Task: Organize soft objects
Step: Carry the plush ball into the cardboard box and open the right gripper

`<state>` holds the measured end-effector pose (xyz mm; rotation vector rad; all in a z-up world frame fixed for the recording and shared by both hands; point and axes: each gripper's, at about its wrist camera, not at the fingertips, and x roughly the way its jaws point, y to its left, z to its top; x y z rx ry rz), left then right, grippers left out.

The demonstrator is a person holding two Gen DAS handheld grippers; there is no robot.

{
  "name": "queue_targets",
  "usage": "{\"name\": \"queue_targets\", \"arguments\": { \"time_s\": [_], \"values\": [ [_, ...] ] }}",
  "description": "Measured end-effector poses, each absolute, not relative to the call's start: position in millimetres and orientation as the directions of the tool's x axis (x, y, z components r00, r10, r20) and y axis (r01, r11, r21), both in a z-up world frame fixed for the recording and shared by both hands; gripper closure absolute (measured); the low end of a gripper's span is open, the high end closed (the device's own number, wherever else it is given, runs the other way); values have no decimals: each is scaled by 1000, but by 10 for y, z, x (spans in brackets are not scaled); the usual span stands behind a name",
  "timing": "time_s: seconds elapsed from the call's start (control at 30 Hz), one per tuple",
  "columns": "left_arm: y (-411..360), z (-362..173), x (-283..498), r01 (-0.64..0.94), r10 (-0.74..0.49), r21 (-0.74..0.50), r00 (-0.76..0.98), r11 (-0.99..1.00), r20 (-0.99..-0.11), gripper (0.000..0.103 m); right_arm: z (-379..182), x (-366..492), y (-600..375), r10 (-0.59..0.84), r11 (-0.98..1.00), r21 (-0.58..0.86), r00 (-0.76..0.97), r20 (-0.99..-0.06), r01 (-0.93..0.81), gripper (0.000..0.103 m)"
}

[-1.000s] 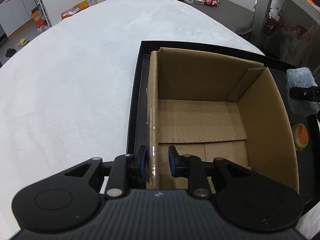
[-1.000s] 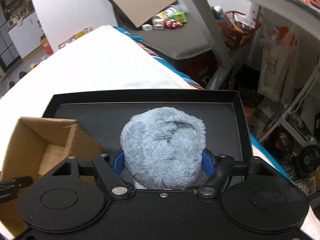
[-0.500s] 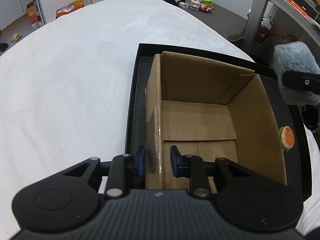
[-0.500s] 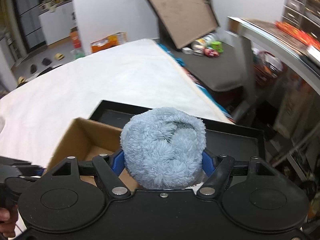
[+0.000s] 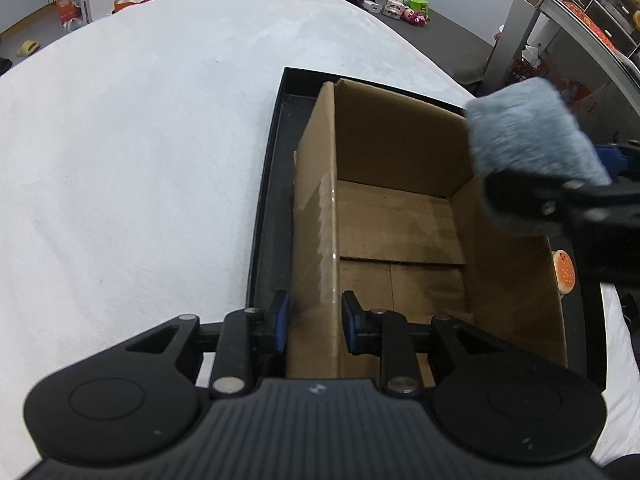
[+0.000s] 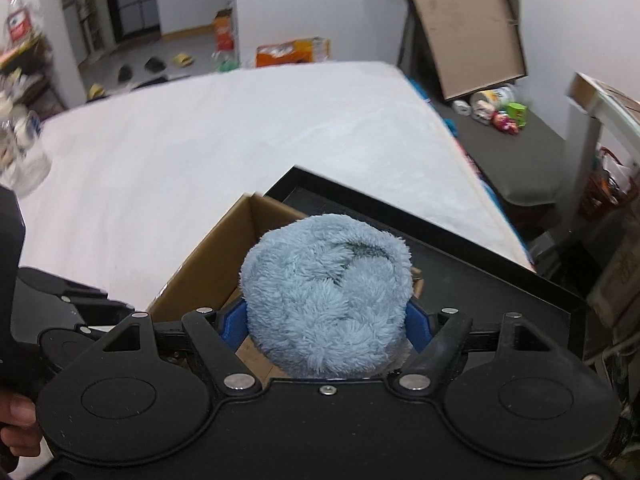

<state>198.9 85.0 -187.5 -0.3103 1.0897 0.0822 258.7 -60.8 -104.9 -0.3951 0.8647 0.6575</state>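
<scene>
Right wrist view — jaws pinch blue plush (image 6: 326,296); left jaws straddle box wall (image 5: 316,216).

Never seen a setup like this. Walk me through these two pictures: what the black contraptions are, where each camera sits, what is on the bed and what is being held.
No robot here: a person holds a two-finger clamp in each hand, and each clamp carries a wide-angle camera looking along its fingers. The left camera shows the left gripper pinching the near wall of an open cardboard box, which holds nothing. The box stands in a black tray on a white cover. A small burger toy lies in the tray beside the box. The right camera shows the right gripper clamped on a fluffy blue plush, held above the box.
</scene>
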Motion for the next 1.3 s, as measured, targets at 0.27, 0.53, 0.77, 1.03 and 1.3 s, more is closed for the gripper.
{"name": "queue_targets", "arguments": {
  "time_s": [0.27,0.53,0.77,1.03,1.3],
  "values": [
    [882,-1966,1977,-247,-94,-229,459,942,-883,77,-1202,2568,-381,342,679,-92,424,-838,-729,28],
    [948,-2000,1982,-268,-100,-246,460,932,-882,79,-1368,2499,-139,335,589,-125,381,-862,-799,25],
    [991,-2028,1998,-276,-111,-258,453,926,-885,80,-1445,2496,-69,342,587,-106,364,-867,-803,23],
    [949,-2027,2034,-264,-108,-243,440,933,-891,77,-1368,2506,-190,376,625,-62,370,-849,-778,19],
    [870,-1851,2061,-203,-89,-189,421,961,-903,58,-1181,2452,-413,416,691,-1,398,-818,-723,18]
  ]
}}
